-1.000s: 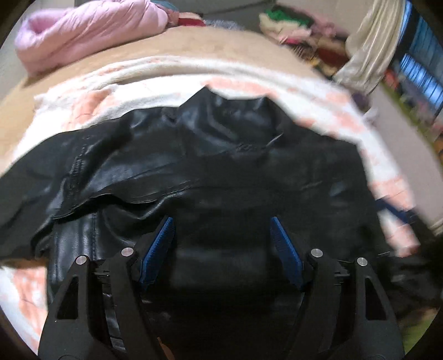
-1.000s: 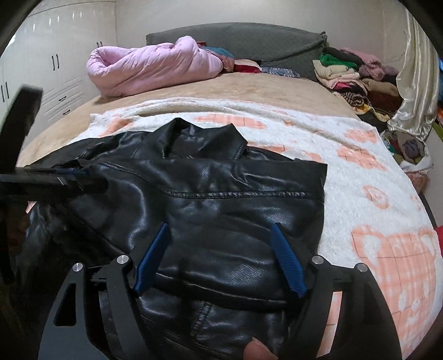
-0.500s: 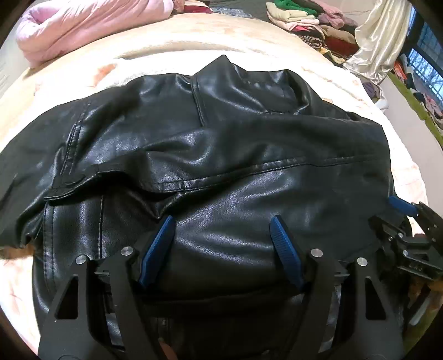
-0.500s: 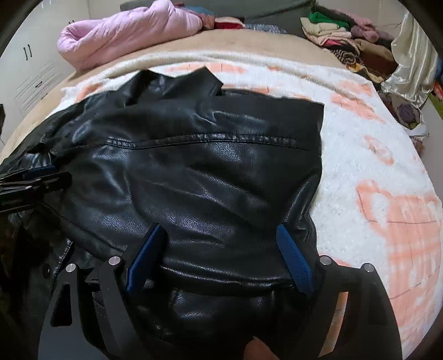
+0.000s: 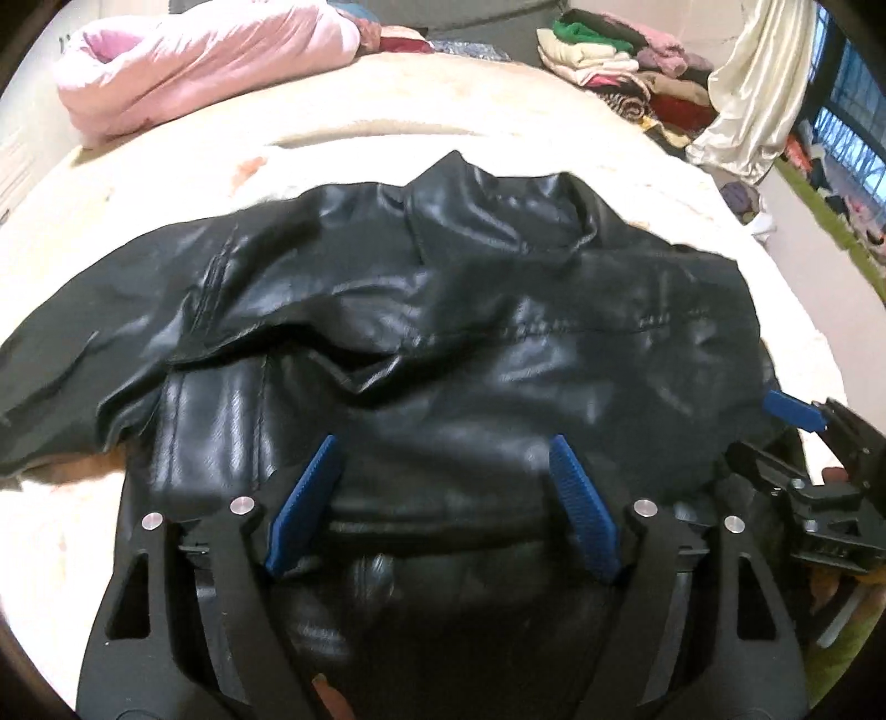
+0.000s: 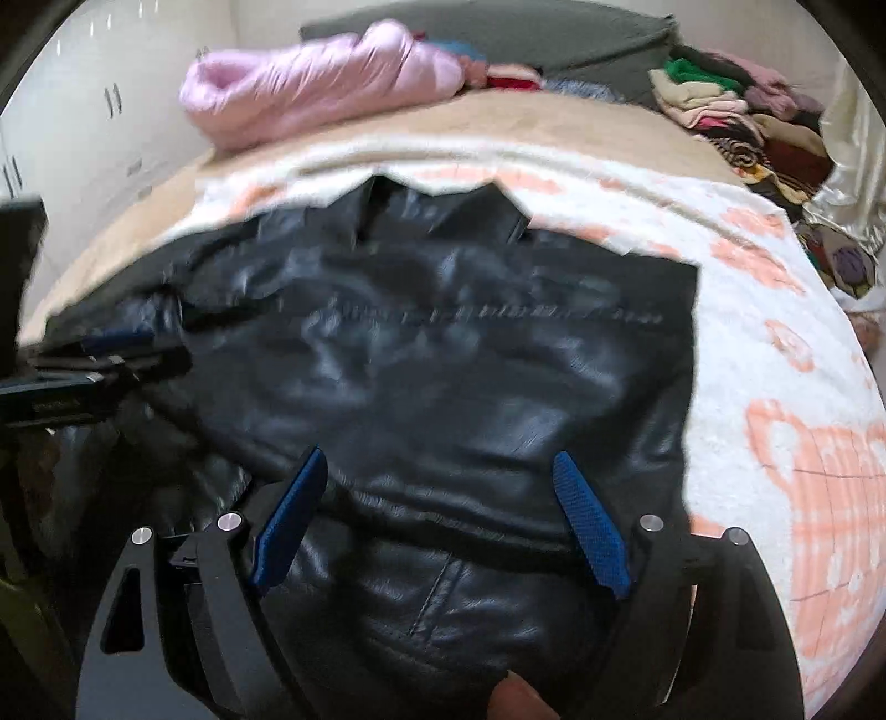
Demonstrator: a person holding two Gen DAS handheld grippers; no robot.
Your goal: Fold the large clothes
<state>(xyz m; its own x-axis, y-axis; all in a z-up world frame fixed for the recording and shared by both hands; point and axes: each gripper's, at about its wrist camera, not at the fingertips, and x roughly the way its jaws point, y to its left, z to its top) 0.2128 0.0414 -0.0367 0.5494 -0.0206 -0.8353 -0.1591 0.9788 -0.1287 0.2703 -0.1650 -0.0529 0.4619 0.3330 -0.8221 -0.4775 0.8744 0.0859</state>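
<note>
A: where's the leather jacket (image 5: 443, 343) rn?

B: spread across the bed (image 6: 775, 343), collar at the far edge, hem nearest both tools. Left gripper (image 5: 443, 498) and right gripper (image 6: 443, 498) both wide open, holding nothing.

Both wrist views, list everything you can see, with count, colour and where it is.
leather jacket: one, black, spread across the near part of the bed, collar pointing away.
fleece blanket: one, white with peach pattern, under the jacket.
bed cover: one, tan, beyond the blanket.
puffy coat: one, pink, bunched at the far left of the bed.
headboard: one, grey-green, far end.
pile of clothes: one, mixed colours, far right.
curtain: one, cream, right of the pile.
wardrobe: one, white, left wall.
left gripper: black with blue fingers, open over the jacket's lower part.
right gripper: same colours, open over the jacket's right half.
</note>
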